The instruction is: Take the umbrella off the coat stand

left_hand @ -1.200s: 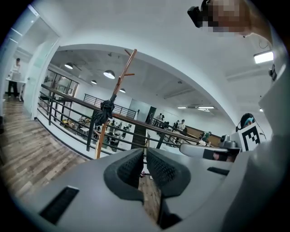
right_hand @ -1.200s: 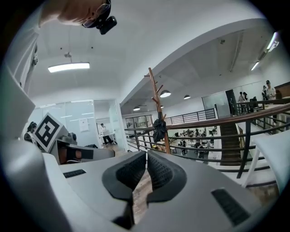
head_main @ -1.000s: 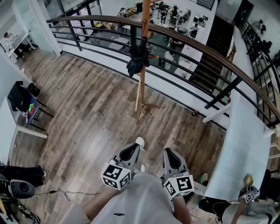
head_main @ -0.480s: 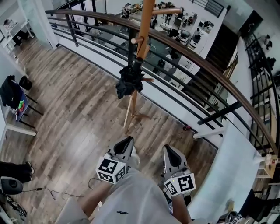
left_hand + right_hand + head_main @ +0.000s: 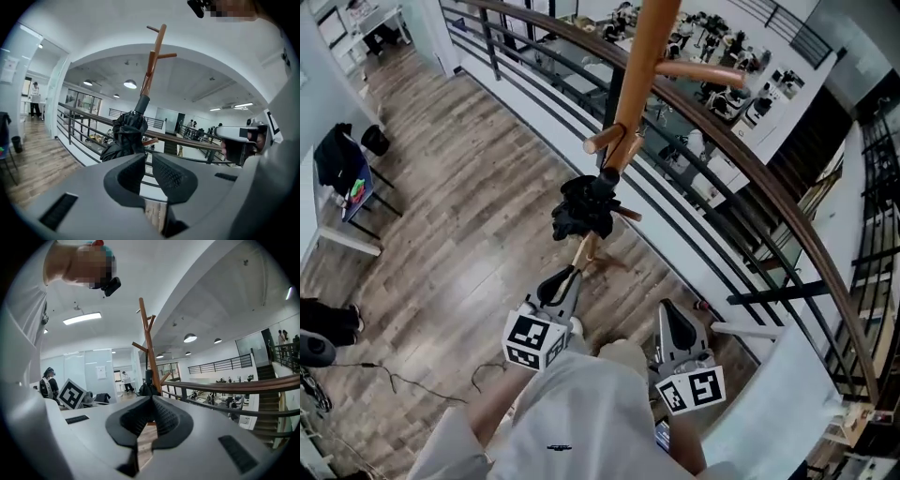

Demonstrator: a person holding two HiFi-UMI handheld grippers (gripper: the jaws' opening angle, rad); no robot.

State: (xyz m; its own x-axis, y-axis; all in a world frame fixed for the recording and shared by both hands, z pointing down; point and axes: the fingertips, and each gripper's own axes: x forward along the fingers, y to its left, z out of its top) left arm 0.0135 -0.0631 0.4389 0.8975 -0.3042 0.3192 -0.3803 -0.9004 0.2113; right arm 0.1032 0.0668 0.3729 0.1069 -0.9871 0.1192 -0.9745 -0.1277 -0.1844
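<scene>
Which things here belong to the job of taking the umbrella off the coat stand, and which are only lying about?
Belongs to the job:
- umbrella, folded, hanging on the stand
- coat stand
- left gripper and right gripper, both shut and empty

Only lying about:
- railing
- dark garment on a chair
- white table

A grey-brown wooden plank floor point(image 5: 459, 216) runs up to a black metal railing with a curved brown wooden handrail point(image 5: 234, 386). At the left edge stands a small white table point(image 5: 342, 234), with a black garment point(image 5: 336, 159) by it (bag or jacket, unclear). A thin black cable point(image 5: 412, 386) trails across the boards.
</scene>
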